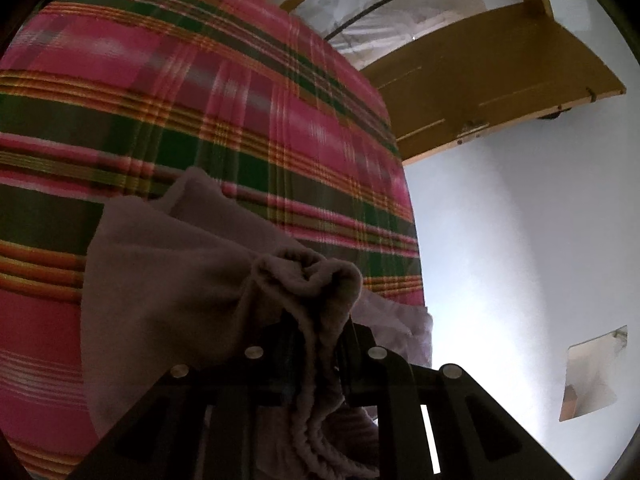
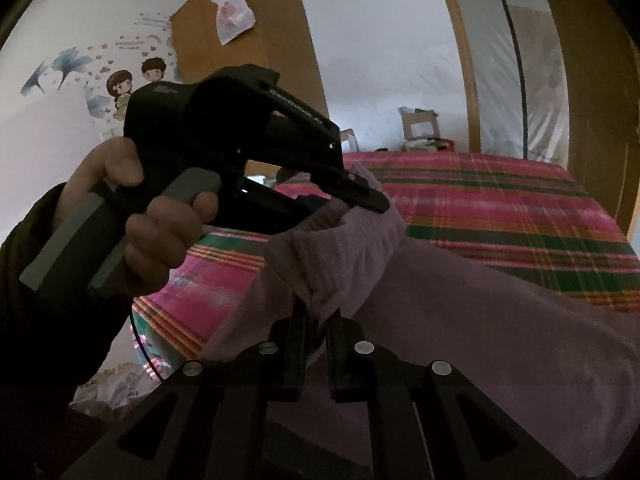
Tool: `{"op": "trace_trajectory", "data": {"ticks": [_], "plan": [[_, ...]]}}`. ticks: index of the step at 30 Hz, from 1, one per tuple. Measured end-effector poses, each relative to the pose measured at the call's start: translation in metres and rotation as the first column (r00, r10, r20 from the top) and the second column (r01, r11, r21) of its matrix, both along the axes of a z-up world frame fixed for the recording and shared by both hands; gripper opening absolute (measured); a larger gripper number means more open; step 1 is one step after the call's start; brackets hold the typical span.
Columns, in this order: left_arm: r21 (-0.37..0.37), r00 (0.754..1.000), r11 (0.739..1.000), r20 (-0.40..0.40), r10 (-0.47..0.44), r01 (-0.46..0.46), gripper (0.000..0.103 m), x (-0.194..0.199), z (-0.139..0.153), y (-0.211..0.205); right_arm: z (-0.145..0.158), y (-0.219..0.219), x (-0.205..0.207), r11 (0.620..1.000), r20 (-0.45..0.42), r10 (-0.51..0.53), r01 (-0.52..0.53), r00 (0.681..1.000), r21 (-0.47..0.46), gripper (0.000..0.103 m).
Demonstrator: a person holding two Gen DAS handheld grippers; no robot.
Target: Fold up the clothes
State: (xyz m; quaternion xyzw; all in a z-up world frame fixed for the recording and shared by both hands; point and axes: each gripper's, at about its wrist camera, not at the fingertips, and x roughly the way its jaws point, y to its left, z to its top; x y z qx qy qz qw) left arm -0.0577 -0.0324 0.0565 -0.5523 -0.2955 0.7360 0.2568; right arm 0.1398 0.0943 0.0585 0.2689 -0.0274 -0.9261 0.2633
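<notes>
In the left wrist view, the left gripper (image 1: 316, 344) is pinching a bunched edge of the lilac garment (image 1: 172, 264); the jaws are standing a little apart because a thick wad of cloth is filling the gap between them. The garment is hanging away from the grip toward nine o'clock, over the plaid bedspread (image 1: 200, 100), which is filling the picture from seven to twelve o'clock. A wooden door (image 1: 492, 80) is showing at one o'clock against a white wall. The cloth looks soft, fleecy and light; it is sagging freely, so I judge it will handle limply and needs holding at hems or corners rather than mid-panel, with both grips kept taut.

In the right wrist view, the right gripper (image 2: 316, 320) is pressed nearly together on a thinner fold of the same lilac garment (image 2: 480, 320), which is stretching toward three o'clock and four o'clock. At ten o'clock the person's left hand (image 2: 160, 236) is wrapping the grey handle, fingers curled on the trigger, with the left gripper (image 2: 368, 200) tilted downward and its tip buried in the cloth just above the right grip. The two holds are sitting near each other on one edge. The plaid bedspread (image 2: 500, 200) is lying beyond, at two o'clock, and wall stickers (image 2: 120, 88) are showing at ten o'clock
</notes>
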Motion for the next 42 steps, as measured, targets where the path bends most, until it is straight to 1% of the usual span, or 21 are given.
{"op": "trace_trajectory", "data": {"ticks": [4,10,16,19,21,23,24,26,27,28,29,30,32,36,38,39,41,42], "plan": [[0.0,0.999,1.0,0.032,0.002,-0.002,0.019,0.0,-0.008,0.007,-0.008,0.006,0.001,1.0,0.022,-0.01,0.01,1.0,-0.002,0.008],[-0.015,0.999,1.0,0.037,-0.006,0.007,0.02,0.0,-0.012,0.017,-0.018,0.017,0.0,1.0,0.046,-0.023,0.024,0.999,-0.011,0.008],[-0.015,0.998,1.0,0.057,-0.006,0.007,0.027,0.001,-0.016,0.021,-0.027,0.021,0.0,1.0,0.071,-0.025,0.025,0.997,-0.01,0.009],[0.005,0.999,1.0,0.046,-0.018,0.017,0.036,0.002,-0.014,0.021,-0.032,0.023,0.0,1.0,0.081,-0.022,0.023,0.996,-0.012,0.009],[0.038,0.999,0.999,0.046,-0.017,0.016,0.038,0.004,-0.013,0.02,-0.035,0.025,-0.002,1.0,0.089,-0.027,0.028,0.996,-0.009,0.01],[0.052,0.999,0.999,0.048,-0.011,0.009,0.039,0.005,-0.013,0.015,-0.039,0.028,-0.003,0.999,0.097,-0.035,0.035,0.995,-0.005,0.012],[0.057,0.999,0.998,0.048,-0.006,0.003,0.039,0.007,-0.013,0.013,-0.04,0.029,-0.004,0.999,0.1,-0.039,0.039,0.994,-0.004,0.014],[0.066,0.999,0.998,0.049,0.004,-0.007,0.039,0.009,-0.012,0.009,-0.04,0.028,-0.001,0.999,0.105,-0.041,0.041,0.994,-0.004,0.017],[0.071,0.999,0.997,0.047,0.01,-0.013,0.039,0.01,-0.012,0.007,-0.04,0.027,0.0,0.999,0.106,-0.04,0.041,0.994,-0.004,0.02],[0.076,0.999,0.997,0.033,0.018,-0.021,0.039,0.012,-0.009,0.003,-0.041,0.027,0.0,0.999,0.107,-0.039,0.04,0.993,-0.002,0.03],[0.077,0.999,0.997,0.018,0.028,-0.03,0.04,0.012,-0.006,0.001,-0.042,0.027,0.0,0.999,0.108,-0.039,0.039,0.993,-0.002,0.035],[0.072,0.999,0.997,-0.001,0.033,-0.033,0.04,0.014,-0.002,-0.001,-0.043,0.029,-0.001,0.999,0.111,-0.038,0.039,0.993,-0.007,0.037],[0.073,0.999,0.997,-0.029,0.033,-0.031,0.041,0.016,0.005,-0.005,-0.044,0.033,-0.001,0.999,0.117,-0.037,0.039,0.992,-0.016,0.037],[0.096,0.998,0.995,-0.051,0.041,-0.036,0.041,0.019,0.01,-0.016,-0.046,0.038,-0.003,0.999,0.126,-0.036,0.04,0.991,-0.036,0.037],[0.086,0.997,0.995,-0.054,0.055,-0.05,0.041,0.02,0.009,-0.02,-0.045,0.038,-0.003,0.998,0.124,-0.03,0.036,0.992,-0.043,0.038],[0.084,0.997,0.995,-0.051,0.057,-0.052,0.041,0.021,0.007,-0.023,-0.045,0.038,-0.003,0.998,0.124,-0.025,0.031,0.992,-0.048,0.039],[0.076,0.996,0.995,-0.051,0.072,-0.069,0.041,0.024,0.004,-0.03,-0.046,0.039,-0.003,0.998,0.13,-0.008,0.016,0.991,-0.06,0.047],[0.071,0.995,0.995,-0.051,0.08,-0.077,0.041,0.026,0.002,-0.034,-0.046,0.04,-0.003,0.998,0.135,0.001,0.008,0.991,-0.07,0.053]]}}
